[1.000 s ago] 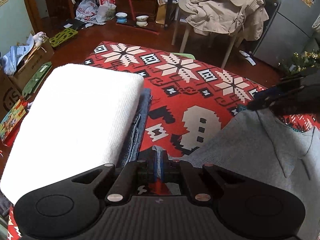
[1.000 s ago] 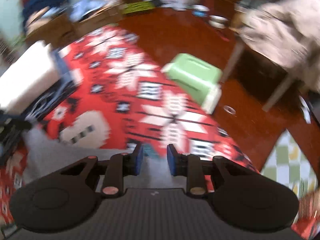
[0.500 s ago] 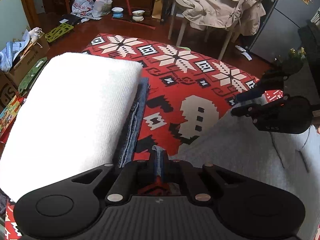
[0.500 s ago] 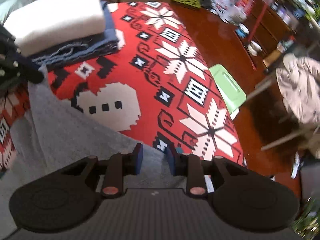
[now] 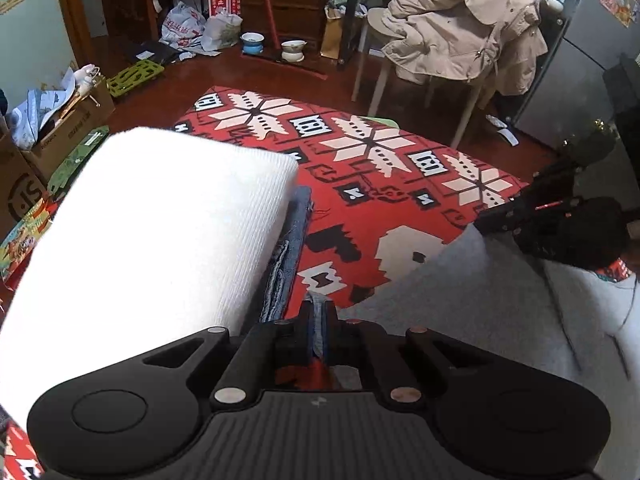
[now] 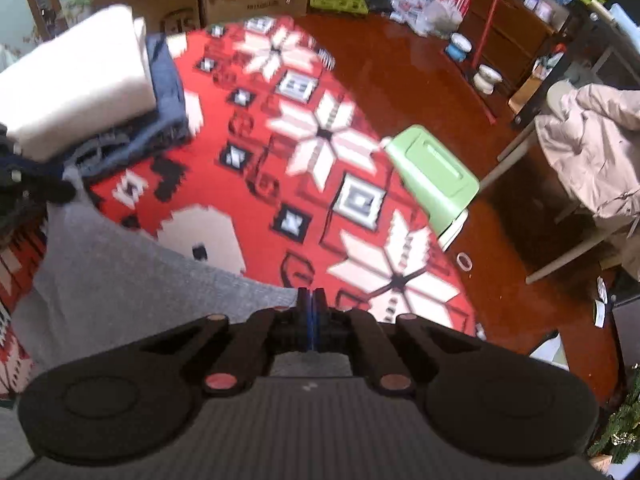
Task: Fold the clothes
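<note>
A grey knit garment (image 5: 480, 312) lies over a red patterned rug (image 5: 384, 184), stretched between both grippers. My left gripper (image 5: 319, 320) is shut, with a strip of the grey fabric pinched between its fingers. In the left wrist view the right gripper (image 5: 532, 220) sits at the garment's far right edge. My right gripper (image 6: 311, 306) has its fingers pressed together at the upper edge of the grey garment (image 6: 120, 276). The left gripper (image 6: 36, 192) shows at the far left of the right wrist view, holding the other corner.
A white folded piece (image 5: 160, 220) rests on folded jeans (image 5: 290, 256) to the left. A green stool (image 6: 436, 176) stands at the rug's edge. Beyond are a chair draped with a beige coat (image 5: 464, 28), cardboard boxes (image 5: 60, 132) and bowls (image 5: 292, 46) on the wooden floor.
The right gripper's fingers have closed from open onto the garment's edge. The right wrist view has swung and steadied. The left gripper keeps its hold.
</note>
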Demonstrator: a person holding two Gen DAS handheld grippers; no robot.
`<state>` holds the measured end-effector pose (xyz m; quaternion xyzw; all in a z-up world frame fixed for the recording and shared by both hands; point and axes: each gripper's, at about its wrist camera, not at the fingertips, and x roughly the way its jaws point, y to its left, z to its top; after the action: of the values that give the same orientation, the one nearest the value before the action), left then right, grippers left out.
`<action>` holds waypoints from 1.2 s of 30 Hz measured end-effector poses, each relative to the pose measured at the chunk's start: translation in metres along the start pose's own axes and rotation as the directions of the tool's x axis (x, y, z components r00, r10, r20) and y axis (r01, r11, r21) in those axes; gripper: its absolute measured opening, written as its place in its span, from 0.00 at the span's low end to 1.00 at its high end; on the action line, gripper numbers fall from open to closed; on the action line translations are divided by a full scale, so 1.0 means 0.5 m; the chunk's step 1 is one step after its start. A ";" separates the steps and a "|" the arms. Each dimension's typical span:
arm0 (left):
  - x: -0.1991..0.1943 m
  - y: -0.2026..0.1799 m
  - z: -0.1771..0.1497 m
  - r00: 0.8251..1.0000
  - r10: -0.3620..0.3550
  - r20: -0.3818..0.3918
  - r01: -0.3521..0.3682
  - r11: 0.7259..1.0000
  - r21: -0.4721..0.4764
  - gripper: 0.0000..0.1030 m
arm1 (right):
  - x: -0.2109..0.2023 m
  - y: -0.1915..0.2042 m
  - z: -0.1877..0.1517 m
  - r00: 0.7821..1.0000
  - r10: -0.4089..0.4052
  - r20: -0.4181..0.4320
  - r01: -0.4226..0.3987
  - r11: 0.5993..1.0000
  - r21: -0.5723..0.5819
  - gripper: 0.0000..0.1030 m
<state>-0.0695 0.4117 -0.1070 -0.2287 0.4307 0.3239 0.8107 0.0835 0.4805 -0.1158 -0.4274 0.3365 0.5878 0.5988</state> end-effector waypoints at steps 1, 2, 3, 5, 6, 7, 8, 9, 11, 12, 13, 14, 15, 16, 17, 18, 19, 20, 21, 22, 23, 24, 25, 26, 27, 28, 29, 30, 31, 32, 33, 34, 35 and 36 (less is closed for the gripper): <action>0.000 0.001 -0.001 1.000 -0.005 0.013 0.005 1.000 -0.005 0.08 | 0.005 -0.001 0.000 1.000 -0.004 -0.004 0.004 1.000 0.007 0.01; -0.001 0.003 -0.003 1.000 -0.010 0.026 0.010 1.000 -0.009 0.09 | 0.010 -0.001 -0.001 1.000 -0.007 -0.008 0.008 1.000 0.015 0.02; -0.003 0.002 -0.004 0.999 -0.020 0.036 0.021 1.000 -0.006 0.11 | 0.013 -0.002 -0.002 1.000 -0.012 -0.009 0.012 1.000 0.026 0.04; -0.014 0.001 -0.007 0.998 -0.041 0.049 0.040 0.999 0.006 0.19 | 0.000 -0.010 -0.005 1.000 -0.027 0.011 0.026 0.997 0.075 0.22; -0.022 -0.001 -0.009 0.997 -0.047 0.058 0.047 0.999 0.009 0.28 | -0.010 -0.014 -0.008 0.999 -0.034 0.025 0.031 0.994 0.102 0.22; -0.033 -0.001 -0.011 0.997 -0.040 0.070 0.039 0.999 0.008 0.44 | -0.020 -0.017 -0.011 0.998 -0.040 0.039 0.035 0.991 0.128 0.22; -0.044 -0.001 -0.014 0.996 -0.032 0.083 0.031 0.999 0.007 0.53 | -0.032 -0.014 -0.014 0.997 -0.047 0.055 0.038 0.988 0.149 0.22; -0.058 0.003 -0.017 0.995 -0.026 0.096 0.026 1.000 0.000 0.56 | -0.045 -0.011 -0.018 0.996 -0.054 0.070 0.041 0.985 0.169 0.22; -0.076 0.012 -0.024 0.995 -0.055 0.086 0.056 0.998 -0.010 0.56 | -0.068 0.001 -0.025 0.995 -0.045 0.091 0.026 0.979 0.203 0.22; -0.084 0.017 -0.029 0.995 -0.065 0.073 0.066 0.998 -0.016 0.56 | -0.079 0.012 -0.031 0.994 -0.023 0.103 0.000 0.976 0.217 0.22; -0.089 0.021 -0.036 0.996 -0.074 0.059 0.075 0.997 -0.021 0.56 | -0.091 0.023 -0.036 0.993 0.001 0.114 -0.028 0.972 0.232 0.22; -0.093 0.024 -0.047 0.995 -0.091 0.041 0.093 0.995 -0.026 0.55 | -0.101 0.036 -0.042 0.992 0.034 0.124 -0.064 0.967 0.248 0.22; -0.097 0.027 -0.058 0.994 -0.109 0.024 0.109 0.993 -0.032 0.53 | -0.111 0.051 -0.048 0.989 0.072 0.131 -0.104 0.959 0.264 0.22; -0.097 0.028 -0.069 0.993 -0.120 0.004 0.120 0.992 -0.033 0.49 | -0.120 0.067 -0.054 0.984 0.111 0.138 -0.146 0.949 0.279 0.21; -0.096 0.027 -0.083 0.992 -0.128 -0.019 0.127 0.991 -0.034 0.47 | -0.127 0.085 -0.060 0.980 0.141 0.142 -0.178 0.940 0.292 0.19; -0.095 0.026 -0.097 0.990 -0.136 -0.042 0.134 0.990 -0.035 0.43 | -0.132 0.104 -0.065 0.976 0.167 0.139 -0.202 0.932 0.300 0.17; -0.094 0.025 -0.111 0.988 -0.143 -0.066 0.141 0.989 -0.036 0.37 | -0.137 0.123 -0.070 0.972 0.192 0.136 -0.225 0.924 0.308 0.15; -0.097 0.026 -0.123 0.987 -0.142 -0.079 0.139 0.990 -0.038 0.36 | -0.141 0.143 -0.075 0.968 0.215 0.133 -0.247 0.916 0.315 0.15; -0.100 0.027 -0.135 0.986 -0.140 -0.092 0.137 0.990 -0.040 0.35 | -0.143 0.166 -0.079 0.964 0.231 0.130 -0.261 0.912 0.317 0.15; -0.104 0.028 -0.142 0.986 -0.133 -0.099 0.130 0.991 -0.036 0.35 | -0.144 0.188 -0.084 0.961 0.247 0.127 -0.275 0.907 0.318 0.15; -0.109 0.029 -0.150 0.986 -0.126 -0.105 0.123 0.992 -0.033 0.35 | -0.142 0.209 -0.087 0.958 0.260 0.122 -0.286 0.903 0.321 0.15; -0.114 0.032 -0.156 0.987 -0.116 -0.112 0.114 0.993 -0.024 0.36 | -0.139 0.230 -0.089 0.956 0.270 0.117 -0.293 0.899 0.324 0.15; -0.117 0.037 -0.160 0.987 -0.111 -0.117 0.109 0.994 -0.020 0.35 | -0.134 0.251 -0.089 0.954 0.276 0.112 -0.298 0.898 0.324 0.15; -0.121 0.042 -0.164 0.987 -0.105 -0.122 0.104 0.994 -0.017 0.35 | -0.130 0.270 -0.089 0.954 0.279 0.108 -0.300 0.897 0.324 0.15; -0.125 0.047 -0.168 0.987 -0.100 -0.126 0.099 0.995 -0.014 0.35 | -0.124 0.284 -0.087 0.957 0.269 0.103 -0.288 0.902 0.322 0.15; -0.129 0.053 -0.171 0.987 -0.094 -0.131 0.094 0.996 -0.010 0.35 | -0.118 0.298 -0.086 0.961 0.259 0.098 -0.277 0.906 0.320 0.15; -0.131 0.059 -0.174 0.986 -0.091 -0.137 0.090 0.996 -0.009 0.35 | -0.112 0.313 -0.084 0.964 0.249 0.093 -0.266 0.910 0.317 0.17; -0.134 0.064 -0.176 0.986 -0.087 -0.142 0.087 0.996 -0.008 0.35 | -0.105 0.325 -0.082 0.967 0.238 0.088 -0.254 0.914 0.317 0.18; -0.138 0.069 -0.179 0.986 -0.085 -0.145 0.085 0.996 -0.005 0.35 | -0.099 0.330 -0.080 0.971 0.227 0.079 -0.240 0.915 0.323 0.18; -0.141 0.073 -0.180 0.986 -0.083 -0.146 0.084 0.996 -0.003 0.35 | -0.092 0.335 -0.079 0.974 0.217 0.070 -0.228 0.917 0.329 0.18; -0.144 0.077 -0.181 0.986 -0.081 -0.147 0.082 0.997 0.000 0.35 | -0.087 0.339 -0.077 0.976 0.207 0.064 -0.217 0.917 0.334 0.18; -0.147 0.080 -0.182 0.986 -0.078 -0.148 0.079 0.997 0.002 0.35 | -0.083 0.343 -0.076 0.979 0.195 0.057 -0.203 0.920 0.334 0.18; -0.148 0.083 -0.182 0.986 -0.076 -0.151 0.077 0.997 0.004 0.35 | -0.076 0.343 -0.077 0.982 0.183 0.046 -0.188 0.924 0.332 0.18; -0.149 0.086 -0.182 0.986 -0.069 -0.152 0.071 0.997 0.005 0.35 | -0.071 0.344 -0.077 0.985 0.171 0.037 -0.174 0.929 0.328 0.17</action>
<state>-0.1818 0.3577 -0.0956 -0.2636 0.4843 0.2747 0.7878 -0.0863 0.4211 -0.1192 -0.2875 0.4639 0.5751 0.6094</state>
